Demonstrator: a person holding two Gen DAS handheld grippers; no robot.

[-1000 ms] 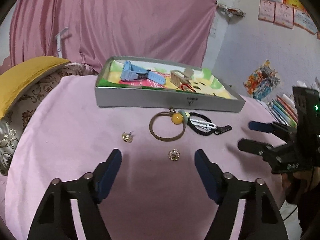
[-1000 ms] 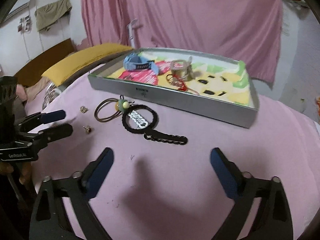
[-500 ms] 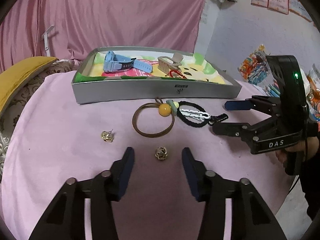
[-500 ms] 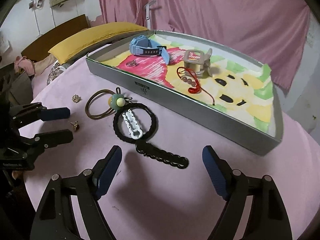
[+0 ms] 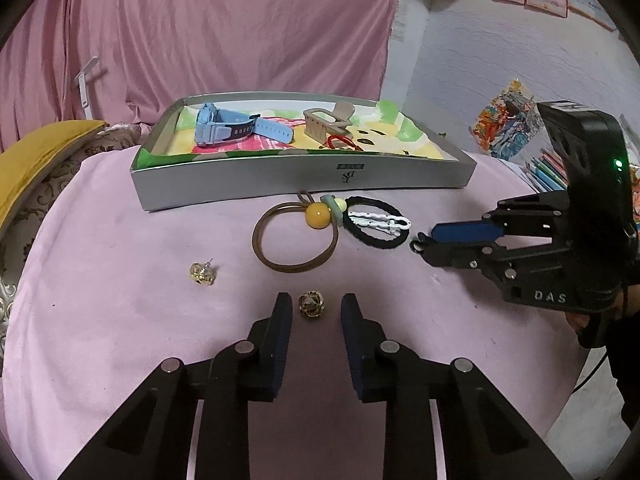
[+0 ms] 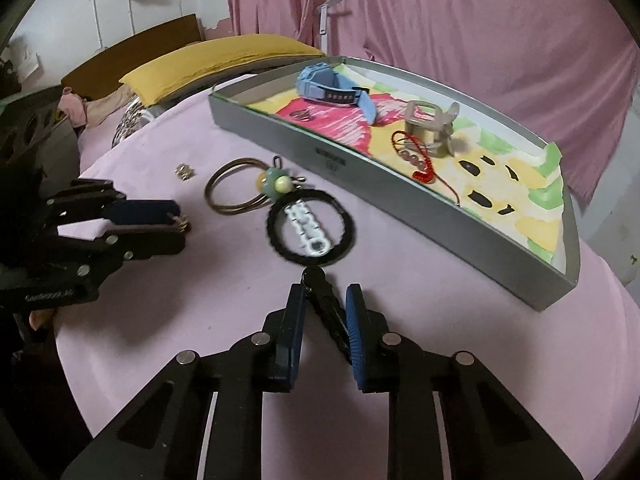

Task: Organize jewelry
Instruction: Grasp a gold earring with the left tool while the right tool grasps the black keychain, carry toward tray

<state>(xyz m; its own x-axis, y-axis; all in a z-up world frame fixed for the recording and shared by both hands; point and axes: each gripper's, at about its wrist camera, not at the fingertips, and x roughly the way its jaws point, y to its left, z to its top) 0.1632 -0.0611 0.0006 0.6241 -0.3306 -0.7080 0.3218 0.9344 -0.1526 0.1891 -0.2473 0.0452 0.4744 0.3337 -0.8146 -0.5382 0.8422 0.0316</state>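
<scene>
**A:** Earring first, prob. The small gold openwork ball earring (image 5: 312, 305) is bracketed by the left gripper (image 5: 313, 309), jaws narrowed either side of it but not yet touching, so it's still open, nothing held. It's lying on the pink cloth-covered table (image 5: 120, 340), near edge, well apart from the shallow grey cardboard tray with the colourful drawing inside (image 5: 304, 184). Jaws were likely lined up that way so a tiny round thing can't roll out sideways when squeezed.

**B:** And the right gripper (image 6: 325, 305)? The black beaded chain bracelet (image 6: 326, 304) is seen running between its blue pads (image 6: 354, 320). One pad looks to be touching it; a full clamp can't be confirmed from the pics, so cannot tell tbh.

**A:** Agreed. Chain's far end sits right at the black fabric hair tie with the white plastic clip across it (image 6: 310, 226), maybe touching, so that could get dragged along if the chain is lifted.

**B:** Other stuff: brown elastic hair loop with yellow and green beads (image 5: 298, 236) lies just in front of the tray wall, overlapping the black tie. A second gold ball earring (image 5: 202, 273) is off to the left, apart from everything.

**A:** Already in the tray: light blue plastic wristwatch (image 5: 236, 130), beige claw hair clip (image 5: 328, 122), red cord bracelet (image 6: 416, 160), small ring-ish thing (image 6: 301, 114), too small to ID.

**B:** Tray wall has to be cleared on the way in, imo. Nothing else is blocking the path.
</scene>
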